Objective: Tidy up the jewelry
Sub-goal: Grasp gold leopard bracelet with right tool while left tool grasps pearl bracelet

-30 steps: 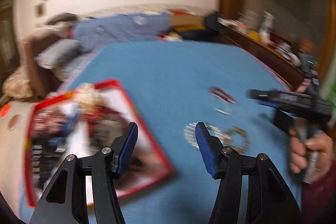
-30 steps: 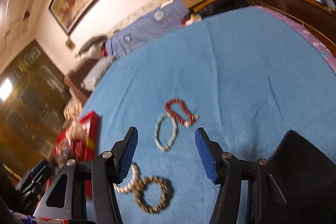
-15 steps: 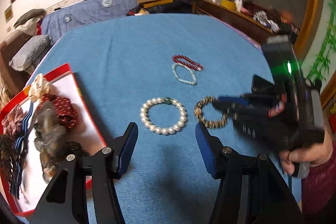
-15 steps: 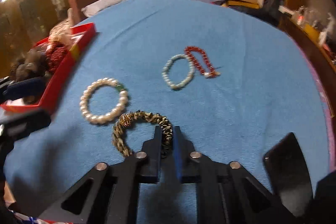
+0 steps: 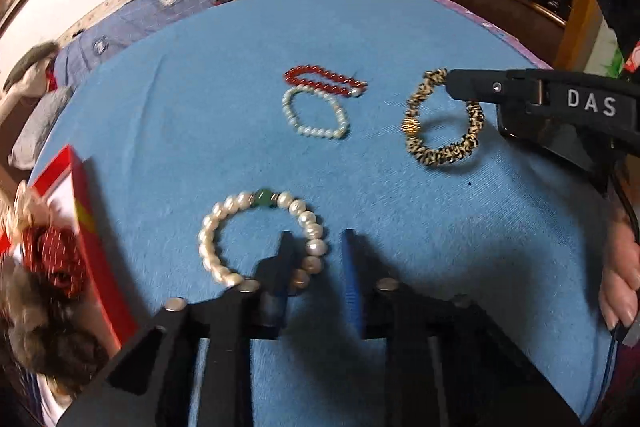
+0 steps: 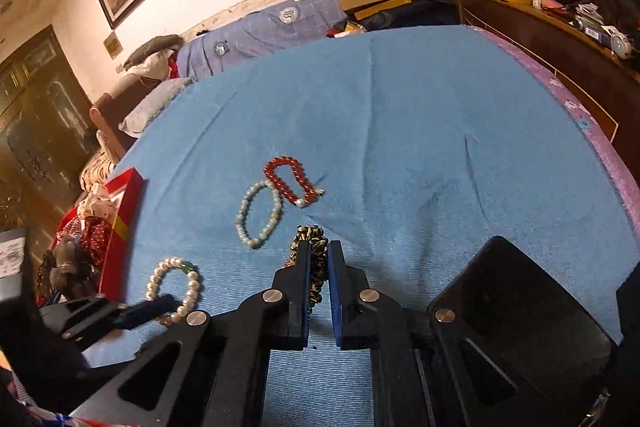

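Note:
Several bracelets lie on the blue cloth. My right gripper (image 6: 319,247) is shut on the leopard-print bracelet (image 5: 442,117), which hangs from its tips just above the cloth; it also shows between the fingers in the right wrist view (image 6: 314,259). My left gripper (image 5: 318,239) is half closed around the right side of the big pearl bracelet with a green bead (image 5: 262,237), one finger inside the loop and one outside. The bracelet rests on the cloth (image 6: 174,285). A small pearl bracelet (image 5: 314,111) and a red bead bracelet (image 5: 324,80) lie beyond.
A red-rimmed tray (image 5: 94,247) with hair ties and other jewelry sits at the left edge of the blue cloth (image 5: 360,27). A wooden shelf (image 6: 560,27) with bottles runs along the right. Clothes and boxes are piled at the far end.
My left gripper dropped down onto the big pearl bracelet and its fingers narrowed around it. My right gripper, shut on the leopard-print bracelet, lifted it and moved it away to the right.

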Available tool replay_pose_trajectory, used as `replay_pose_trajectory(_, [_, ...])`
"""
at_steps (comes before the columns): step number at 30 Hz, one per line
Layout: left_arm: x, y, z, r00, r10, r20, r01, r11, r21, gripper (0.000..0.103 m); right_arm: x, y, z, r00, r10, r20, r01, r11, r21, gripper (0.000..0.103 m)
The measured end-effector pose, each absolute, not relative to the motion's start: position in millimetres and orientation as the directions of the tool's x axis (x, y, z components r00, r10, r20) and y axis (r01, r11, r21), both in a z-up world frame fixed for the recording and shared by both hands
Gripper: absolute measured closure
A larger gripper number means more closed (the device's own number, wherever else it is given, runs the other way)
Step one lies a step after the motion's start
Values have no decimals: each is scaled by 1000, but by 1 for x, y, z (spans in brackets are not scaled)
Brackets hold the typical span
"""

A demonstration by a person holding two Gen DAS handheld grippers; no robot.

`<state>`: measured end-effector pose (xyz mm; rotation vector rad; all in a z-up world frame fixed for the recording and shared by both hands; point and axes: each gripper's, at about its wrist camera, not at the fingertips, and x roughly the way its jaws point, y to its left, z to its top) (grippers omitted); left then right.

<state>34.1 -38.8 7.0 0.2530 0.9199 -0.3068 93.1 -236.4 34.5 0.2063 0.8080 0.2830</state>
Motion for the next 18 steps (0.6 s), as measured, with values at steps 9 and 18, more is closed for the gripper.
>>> replay_pose_trajectory(9, [40,-10,23,660,-246,-710,274,959,-78,94,90,-223,41,679,381,-627,-204,919,337,95])
replay_pose_trajectory(18, [25,16,61,822,-190,-537,178,981,-75,94,67,-201,61,733,443,-516,-329,895,302,95])
